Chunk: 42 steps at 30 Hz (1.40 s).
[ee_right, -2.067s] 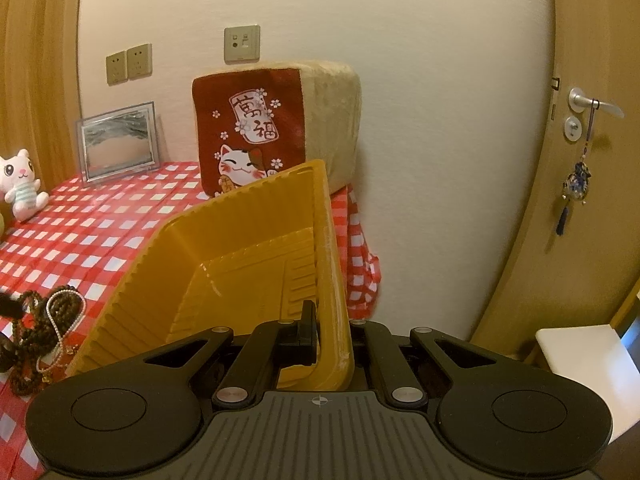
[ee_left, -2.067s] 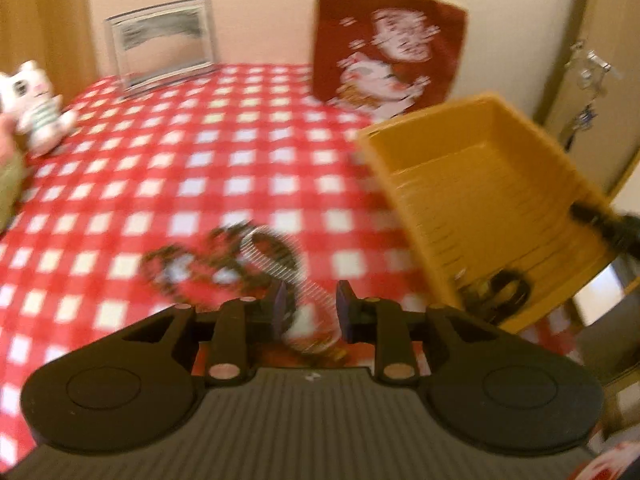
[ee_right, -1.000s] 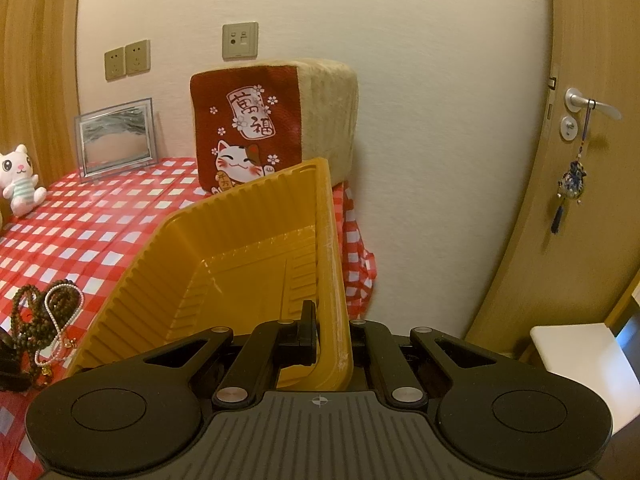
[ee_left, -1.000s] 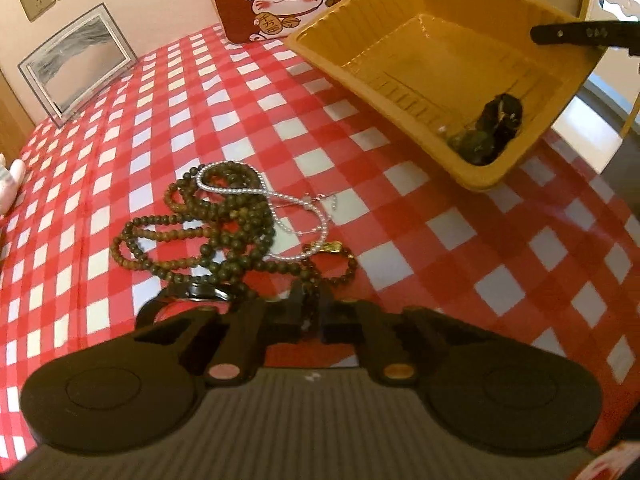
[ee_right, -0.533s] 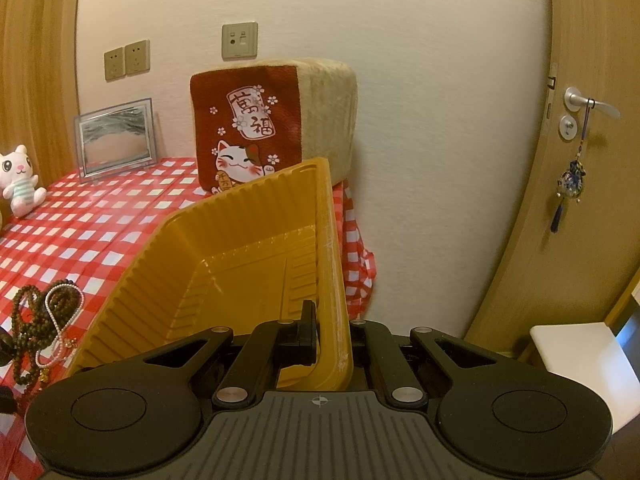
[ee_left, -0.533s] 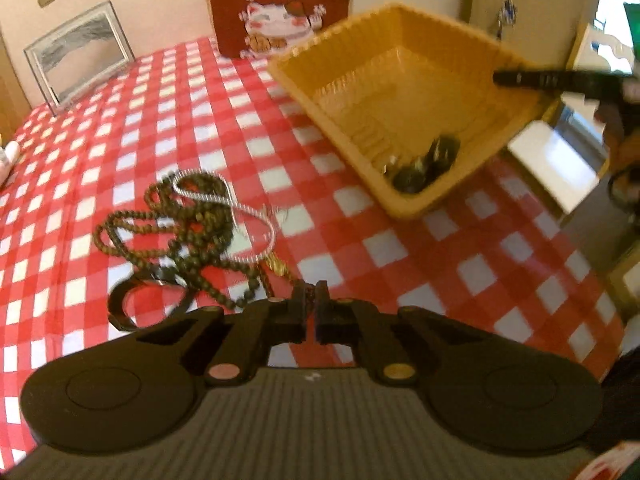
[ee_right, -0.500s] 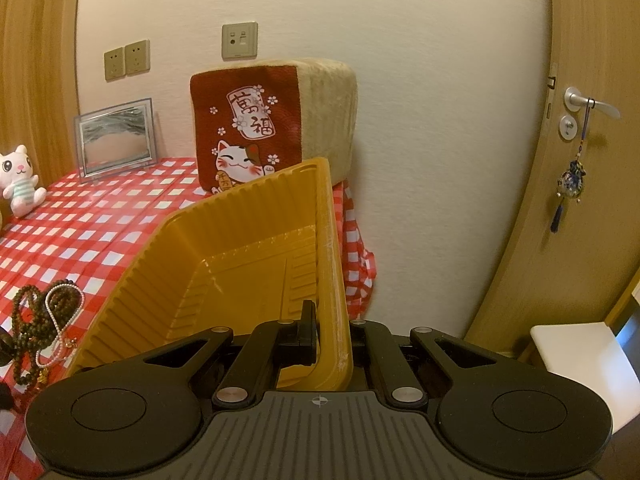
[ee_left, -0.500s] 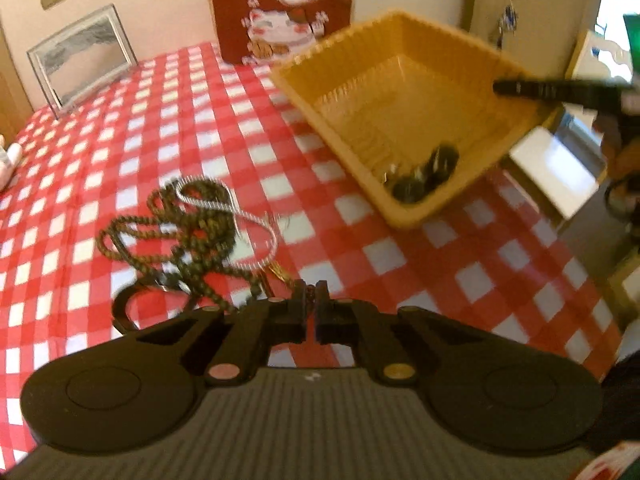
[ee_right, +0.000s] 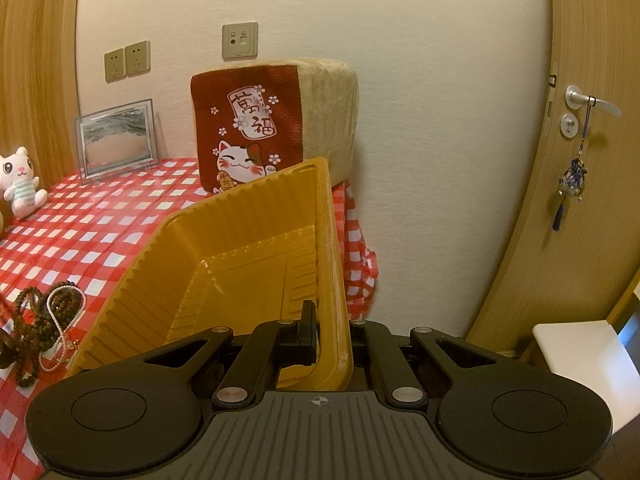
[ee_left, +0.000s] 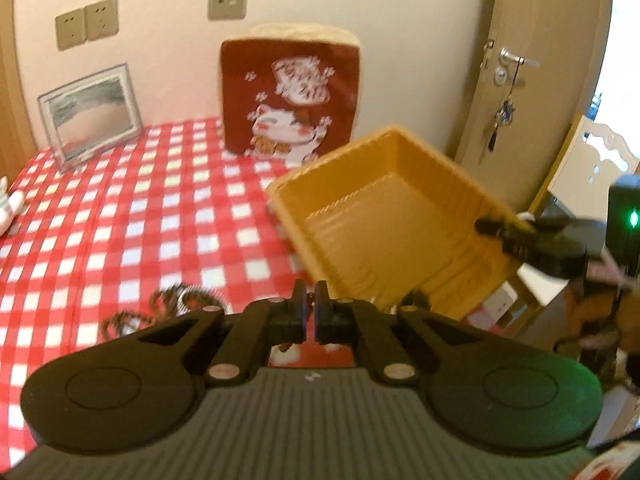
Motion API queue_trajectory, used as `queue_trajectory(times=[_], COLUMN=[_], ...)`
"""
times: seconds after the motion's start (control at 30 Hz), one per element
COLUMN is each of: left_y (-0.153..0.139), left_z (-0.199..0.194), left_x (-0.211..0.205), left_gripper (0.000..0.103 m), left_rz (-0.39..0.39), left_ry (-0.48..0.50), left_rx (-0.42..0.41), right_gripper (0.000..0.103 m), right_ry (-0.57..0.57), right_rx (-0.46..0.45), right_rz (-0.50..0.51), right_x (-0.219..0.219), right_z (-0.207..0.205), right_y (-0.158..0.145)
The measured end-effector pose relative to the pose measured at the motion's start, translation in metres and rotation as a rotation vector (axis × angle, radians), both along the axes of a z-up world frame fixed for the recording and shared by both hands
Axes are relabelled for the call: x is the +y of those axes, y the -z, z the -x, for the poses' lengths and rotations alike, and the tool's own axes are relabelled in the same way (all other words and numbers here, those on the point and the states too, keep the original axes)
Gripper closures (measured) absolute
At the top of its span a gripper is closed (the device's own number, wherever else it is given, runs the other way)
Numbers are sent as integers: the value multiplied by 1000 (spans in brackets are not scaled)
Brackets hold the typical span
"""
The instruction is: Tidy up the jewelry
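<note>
The left gripper (ee_left: 310, 306) had risen from the beaded necklaces (ee_right: 48, 320), clenched, seemingly holding nothing; they stayed on the near-left cloth. The right gripper (ee_right: 330, 330) still clamped the tilted yellow tray (ee_right: 240, 240).
</note>
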<state>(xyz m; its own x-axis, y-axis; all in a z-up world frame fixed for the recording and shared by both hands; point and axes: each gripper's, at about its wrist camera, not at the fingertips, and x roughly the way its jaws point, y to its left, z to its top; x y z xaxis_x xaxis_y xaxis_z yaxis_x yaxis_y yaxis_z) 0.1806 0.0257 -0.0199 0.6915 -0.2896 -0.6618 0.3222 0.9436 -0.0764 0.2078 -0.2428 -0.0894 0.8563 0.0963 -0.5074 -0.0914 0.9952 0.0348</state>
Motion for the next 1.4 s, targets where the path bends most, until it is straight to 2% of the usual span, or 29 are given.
queue_trajectory(times=[0.13, 0.27, 0.5, 0.6, 0.63, 0.67, 0.83, 0.9, 1.0, 1.23, 1.4], left_y=[0, 8, 37, 46, 46, 46, 39, 39, 45, 72, 88], left_z=[-22, -46, -77, -79, -79, -77, -63, -55, -35, 13, 29], left_x=[-19, -34, -52, -53, -52, -50, -28, -13, 15, 71, 84], left_gripper=[100, 100, 100, 93, 90, 83, 80, 73, 71, 70, 70], left_rz=[29, 62, 77, 70, 69, 70, 65, 56, 31, -58, -46], left_ry=[15, 21, 18, -5, -14, -21, -73, -107, -170, -313, -352], left_rx=[-22, -8, 73, 93, 90, 87, 50, 51, 51, 141, 193], right_gripper=[98, 98, 98, 98, 98, 98, 98, 98, 98, 98, 98], right_ry=[-2, -4, -4, -2, -2, -1, 0, 2, 2, 2, 2], right_rx=[-4, -6, -7, -5, -5, -4, -3, -1, -2, -1, 3], right_rz=[-3, -7, -8, -11, -11, -11, -12, -13, -12, -12, -9], right_x=[0, 0, 1, 0, 0, 1, 0, 0, 0, 0, 1], right_z=[0, 0, -1, 0, 0, 0, -1, -1, -2, -2, -4], right_y=[-1, -2, -3, -3, -3, -3, -3, -3, -2, -2, -1])
